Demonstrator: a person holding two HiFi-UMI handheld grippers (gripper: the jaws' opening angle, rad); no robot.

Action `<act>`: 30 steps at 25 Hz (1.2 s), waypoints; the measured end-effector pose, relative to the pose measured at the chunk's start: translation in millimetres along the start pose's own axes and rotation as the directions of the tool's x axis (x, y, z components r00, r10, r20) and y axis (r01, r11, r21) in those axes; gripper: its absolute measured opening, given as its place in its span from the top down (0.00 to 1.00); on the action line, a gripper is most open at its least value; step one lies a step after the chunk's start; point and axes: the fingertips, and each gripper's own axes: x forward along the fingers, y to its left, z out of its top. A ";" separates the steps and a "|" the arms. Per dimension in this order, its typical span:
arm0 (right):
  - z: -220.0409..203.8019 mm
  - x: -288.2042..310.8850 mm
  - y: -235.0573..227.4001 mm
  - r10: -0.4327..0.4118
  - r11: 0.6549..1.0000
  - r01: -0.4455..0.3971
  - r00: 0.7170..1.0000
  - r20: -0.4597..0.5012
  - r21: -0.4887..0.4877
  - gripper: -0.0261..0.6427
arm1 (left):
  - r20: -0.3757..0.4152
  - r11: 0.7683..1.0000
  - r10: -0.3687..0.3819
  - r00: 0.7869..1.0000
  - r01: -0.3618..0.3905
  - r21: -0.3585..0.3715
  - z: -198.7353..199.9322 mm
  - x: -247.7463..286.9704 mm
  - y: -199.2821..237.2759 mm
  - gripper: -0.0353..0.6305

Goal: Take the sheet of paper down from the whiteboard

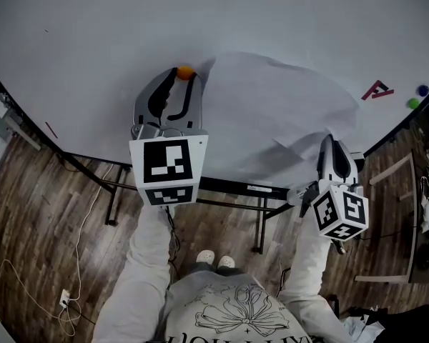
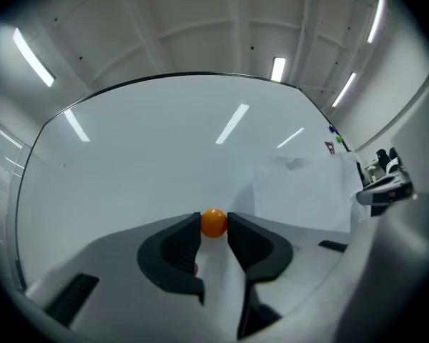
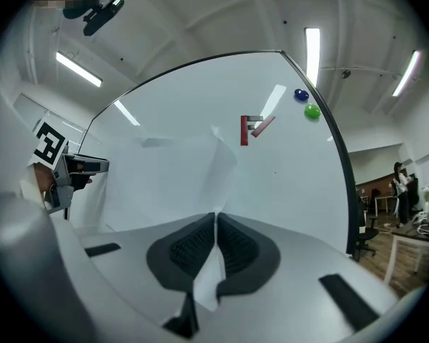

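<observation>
The left gripper (image 2: 214, 229) grasps the orange magnet (image 2: 214, 222) in its jaws, and the right gripper (image 3: 215, 224) pinches the sheet of paper (image 3: 173, 177). Next, probably: pull the magnet off the whiteboard (image 1: 93, 34).

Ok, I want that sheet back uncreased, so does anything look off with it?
The sheet of paper bulges off the whiteboard, folded near the lower corner that the right gripper pinches. The left gripper is shut on an orange ball beside its upper corner.

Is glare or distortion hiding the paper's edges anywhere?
Left gripper view: light streaks glare on the whiteboard beside the paper; orange magnet sharp. Right gripper view: streaks also miss the paper. Head view: fisheye bends the board; paper contrast low.
</observation>
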 end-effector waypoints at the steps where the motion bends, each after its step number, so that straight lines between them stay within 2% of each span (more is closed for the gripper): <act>1: 0.0 -0.9 -1.1 -0.002 1.000 0.002 1.000 -0.001 -0.003 0.94 | -0.002 1.000 0.001 1.000 -0.001 0.002 -0.6 0.7 0.3 0.78; 9: 1.4 -9.9 -15.7 -0.032 0.999 0.032 0.999 -0.005 -0.011 0.94 | -0.008 1.000 -0.011 1.000 0.011 0.007 -4.5 5.5 -1.0 0.78; 16: 5.9 -15.2 -19.1 -0.035 0.999 0.035 0.999 0.000 -0.015 0.94 | 0.018 1.000 0.023 1.000 -0.023 0.006 -1.9 2.1 -1.8 0.78; 22: 9.1 -18.4 -19.7 -0.032 0.999 0.033 0.999 0.005 -0.032 0.94 | 0.030 1.000 0.029 0.999 -0.029 -0.004 -1.0 -15.3 -1.2 0.78; 30: 21.0 -21.6 -10.5 -0.014 1.000 0.015 0.999 0.038 -0.006 0.94 | 0.077 0.998 0.039 0.996 -0.036 -0.044 15.2 -46.5 -11.6 0.78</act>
